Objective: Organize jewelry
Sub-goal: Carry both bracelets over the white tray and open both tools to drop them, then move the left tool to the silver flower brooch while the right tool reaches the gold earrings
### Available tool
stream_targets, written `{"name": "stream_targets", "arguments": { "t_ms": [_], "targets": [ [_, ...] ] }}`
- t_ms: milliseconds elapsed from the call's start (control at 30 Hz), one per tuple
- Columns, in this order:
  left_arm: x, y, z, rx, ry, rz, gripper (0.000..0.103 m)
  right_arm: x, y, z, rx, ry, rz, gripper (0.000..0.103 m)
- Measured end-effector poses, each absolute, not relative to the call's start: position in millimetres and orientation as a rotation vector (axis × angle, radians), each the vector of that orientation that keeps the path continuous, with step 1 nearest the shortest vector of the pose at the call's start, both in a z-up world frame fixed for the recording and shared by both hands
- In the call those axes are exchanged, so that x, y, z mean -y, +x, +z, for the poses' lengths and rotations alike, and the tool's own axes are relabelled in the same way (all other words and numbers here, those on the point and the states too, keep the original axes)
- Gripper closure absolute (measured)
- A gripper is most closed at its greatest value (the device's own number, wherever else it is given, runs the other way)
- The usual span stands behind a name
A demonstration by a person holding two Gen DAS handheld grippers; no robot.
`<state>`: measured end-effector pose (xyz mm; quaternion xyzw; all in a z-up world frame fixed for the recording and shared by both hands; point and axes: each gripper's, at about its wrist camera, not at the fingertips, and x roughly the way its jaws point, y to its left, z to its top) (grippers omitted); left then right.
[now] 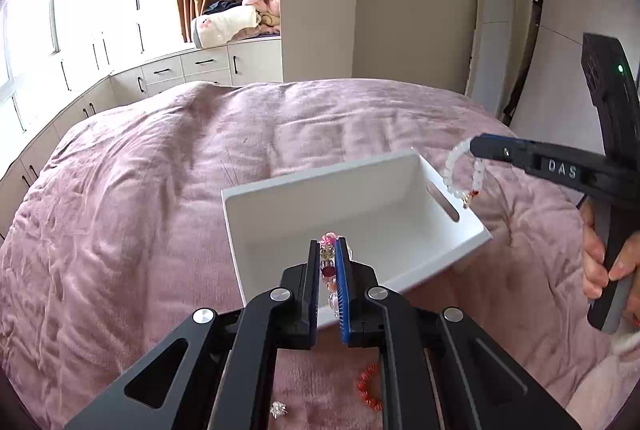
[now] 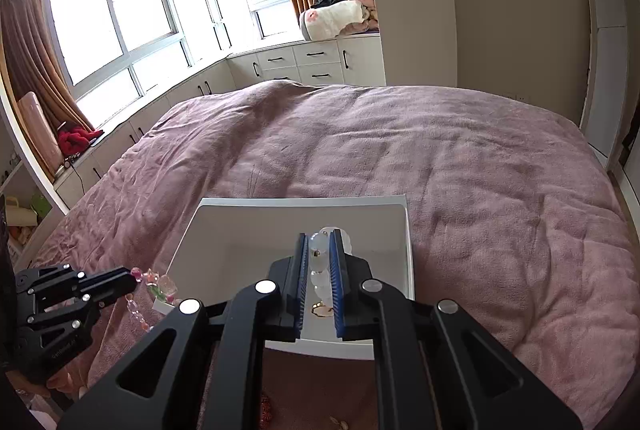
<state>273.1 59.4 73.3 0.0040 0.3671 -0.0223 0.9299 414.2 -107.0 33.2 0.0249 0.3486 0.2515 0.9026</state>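
Observation:
A white plastic bin [image 1: 280, 205] [image 2: 248, 230] lies on the pink bedspread. My left gripper [image 1: 329, 250] is shut on a bracelet of pink, red and clear beads [image 1: 328, 270], held above the bin's near rim; in the right wrist view the same left gripper [image 2: 134, 276] shows at the bin's left corner with those beads [image 2: 158, 284] dangling from it. My right gripper [image 2: 322, 250] is shut on a white bead bracelet [image 2: 320, 244] over the bin. In the left wrist view that right gripper [image 1: 474, 147] has the white bracelet [image 1: 460, 173] hanging beside the bin's slotted end.
An orange-red bead bracelet [image 1: 368, 388] and a small silver piece [image 1: 278, 410] lie on the bedspread [image 1: 140, 230] below my left gripper. A hand [image 1: 604, 262] grips the right tool's handle. White cabinets [image 2: 304, 63] and windows run along the far side of the bed.

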Motion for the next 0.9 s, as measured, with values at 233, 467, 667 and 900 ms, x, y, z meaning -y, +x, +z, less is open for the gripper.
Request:
{"name": "stream_targets", "arguments": {
  "t_ms": [233, 467, 667, 900],
  "targets": [
    [-72, 325, 80, -0.727, -0.020, 0.027, 0.091, 86, 445, 13, -0.788, 0.068, 0.507, 0.092],
    [-75, 364, 57, -0.724, -0.067, 0.118, 0.090, 66, 468, -13, -0.851, 0.069, 0.479, 0.092],
    [-74, 383, 23, -0.819, -0.037, 0.166, 0.084, 54, 481, -32, -0.906, 0.059, 0.458, 0.091],
    [-89, 378, 12, -0.835, -0.027, 0.205, 0.026, 55, 480, -36, -0.888, 0.020, 0.373, 0.018]
  ]
}}
